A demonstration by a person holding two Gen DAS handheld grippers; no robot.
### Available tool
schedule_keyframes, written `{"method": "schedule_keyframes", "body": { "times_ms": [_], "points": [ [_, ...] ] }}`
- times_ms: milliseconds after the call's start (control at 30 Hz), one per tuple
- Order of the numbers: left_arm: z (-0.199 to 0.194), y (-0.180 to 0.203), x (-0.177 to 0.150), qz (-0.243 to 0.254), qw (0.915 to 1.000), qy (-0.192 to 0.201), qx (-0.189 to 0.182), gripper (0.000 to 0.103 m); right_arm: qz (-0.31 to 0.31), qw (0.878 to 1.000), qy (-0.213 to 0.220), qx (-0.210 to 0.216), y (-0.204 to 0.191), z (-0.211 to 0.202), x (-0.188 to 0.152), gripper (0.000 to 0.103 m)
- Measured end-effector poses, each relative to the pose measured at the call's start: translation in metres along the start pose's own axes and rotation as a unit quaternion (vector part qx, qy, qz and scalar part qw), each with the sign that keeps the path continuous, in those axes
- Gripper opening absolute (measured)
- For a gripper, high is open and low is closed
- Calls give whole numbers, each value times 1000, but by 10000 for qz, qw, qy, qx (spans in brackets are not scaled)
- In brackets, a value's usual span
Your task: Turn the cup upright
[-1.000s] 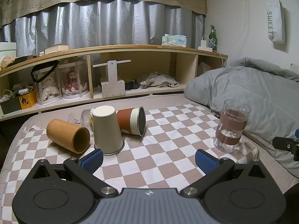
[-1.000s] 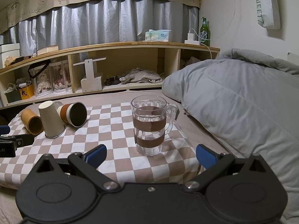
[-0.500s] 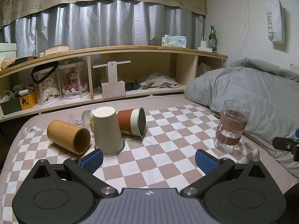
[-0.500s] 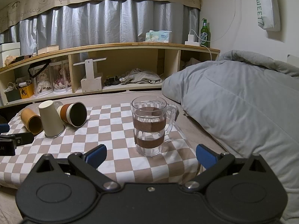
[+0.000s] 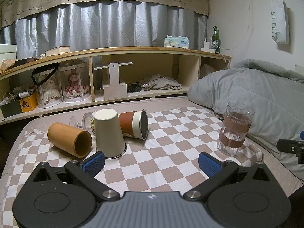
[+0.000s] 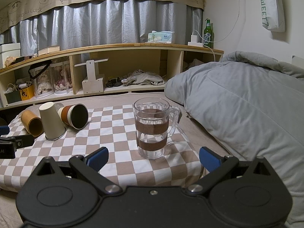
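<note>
On the checkered cloth a cream cup stands upside down. A wooden cup lies on its side to its left, a brown-and-white cup on its side to its right, and a clear stemmed glass lies behind. A clear mug with brown bands stands upright at the right. My left gripper is open and empty, short of the cream cup. My right gripper is open and empty, just in front of the mug. The cream cup shows at far left there.
A grey duvet is piled along the right side of the bed. A wooden shelf with dolls, boxes and clothes runs behind the cloth. The cloth's front edge hangs over the mattress near the right gripper.
Both grippers have drifted back very slightly; the cups and the mug have not moved. Both stay open.
</note>
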State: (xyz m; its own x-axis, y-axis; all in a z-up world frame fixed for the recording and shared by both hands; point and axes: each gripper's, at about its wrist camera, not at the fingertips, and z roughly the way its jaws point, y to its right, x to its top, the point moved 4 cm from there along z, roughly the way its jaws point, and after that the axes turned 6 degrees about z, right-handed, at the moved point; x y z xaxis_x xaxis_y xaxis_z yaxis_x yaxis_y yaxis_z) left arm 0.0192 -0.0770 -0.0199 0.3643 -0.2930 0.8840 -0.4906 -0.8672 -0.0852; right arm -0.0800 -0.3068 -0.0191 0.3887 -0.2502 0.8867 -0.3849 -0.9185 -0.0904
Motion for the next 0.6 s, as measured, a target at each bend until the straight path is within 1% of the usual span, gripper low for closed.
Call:
{"method": "schedule_keyframes", "body": {
  "times_ms": [600],
  "points": [
    [0, -1, 0, -9, 10000, 3, 4, 103, 1, 10000, 1, 1, 0, 0, 0, 103]
  ]
}}
